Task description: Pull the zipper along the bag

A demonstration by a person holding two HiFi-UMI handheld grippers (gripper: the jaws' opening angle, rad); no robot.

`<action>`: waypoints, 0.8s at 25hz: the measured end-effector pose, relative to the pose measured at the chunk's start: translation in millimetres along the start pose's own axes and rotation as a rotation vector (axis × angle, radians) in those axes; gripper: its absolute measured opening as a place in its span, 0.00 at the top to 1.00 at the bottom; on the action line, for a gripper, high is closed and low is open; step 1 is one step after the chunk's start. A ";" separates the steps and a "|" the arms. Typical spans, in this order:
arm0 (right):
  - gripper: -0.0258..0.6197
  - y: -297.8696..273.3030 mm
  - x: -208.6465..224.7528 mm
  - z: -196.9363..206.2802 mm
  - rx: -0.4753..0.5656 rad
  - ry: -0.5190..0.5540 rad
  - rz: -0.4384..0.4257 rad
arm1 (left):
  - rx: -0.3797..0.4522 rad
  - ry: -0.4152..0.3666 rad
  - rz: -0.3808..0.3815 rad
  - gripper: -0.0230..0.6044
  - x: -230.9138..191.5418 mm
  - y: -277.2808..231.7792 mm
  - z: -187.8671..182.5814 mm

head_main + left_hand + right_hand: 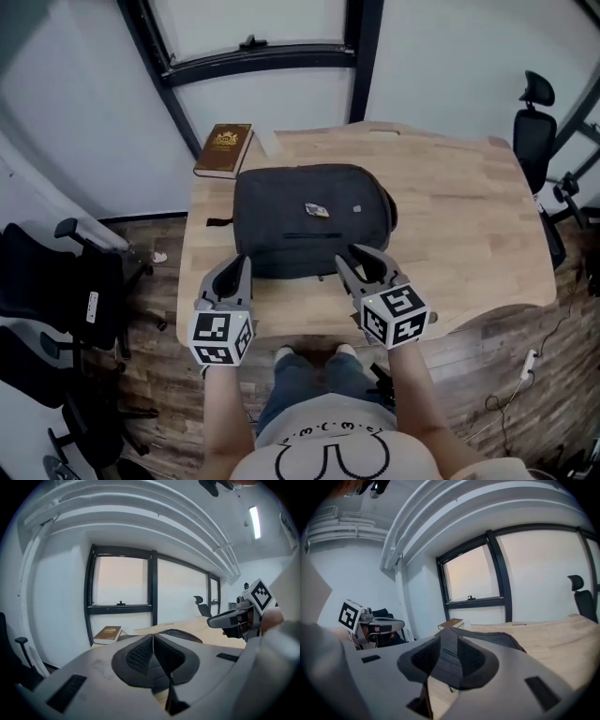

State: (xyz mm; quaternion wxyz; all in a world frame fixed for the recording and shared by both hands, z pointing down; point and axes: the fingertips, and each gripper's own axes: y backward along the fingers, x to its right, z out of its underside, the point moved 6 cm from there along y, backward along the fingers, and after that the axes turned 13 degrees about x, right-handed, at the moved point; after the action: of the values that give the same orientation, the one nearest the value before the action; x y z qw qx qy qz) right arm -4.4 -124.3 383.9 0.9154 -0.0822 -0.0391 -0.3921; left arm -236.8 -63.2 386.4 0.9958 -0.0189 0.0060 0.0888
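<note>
Bag (309,220): lies lengthwise across worktop (469,216), directly ahead of both; left hand-held gripper (234,267) closed and empty, right hand-held gripper (363,259) spread and empty, each at its near edge.

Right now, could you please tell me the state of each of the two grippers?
Left tongs: closed, holding nothing.
Right tongs: open, holding nothing; the dark grey fabric backpack shows through the gap, not gripped.

The table (469,216) holds a bag (309,217) and book (223,150).
</note>
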 end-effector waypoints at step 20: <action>0.71 -28.5 -20.9 159.1 -0.353 -0.099 0.274 | -0.171 0.055 0.241 0.93 -50.3 -39.8 74.1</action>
State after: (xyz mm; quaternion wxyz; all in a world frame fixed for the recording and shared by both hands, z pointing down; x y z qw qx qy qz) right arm -40.5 -99.9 540.9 0.9286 -0.2645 -0.0031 -0.2602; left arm -278.7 -108.3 462.7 0.9721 -0.1054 0.0278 0.2076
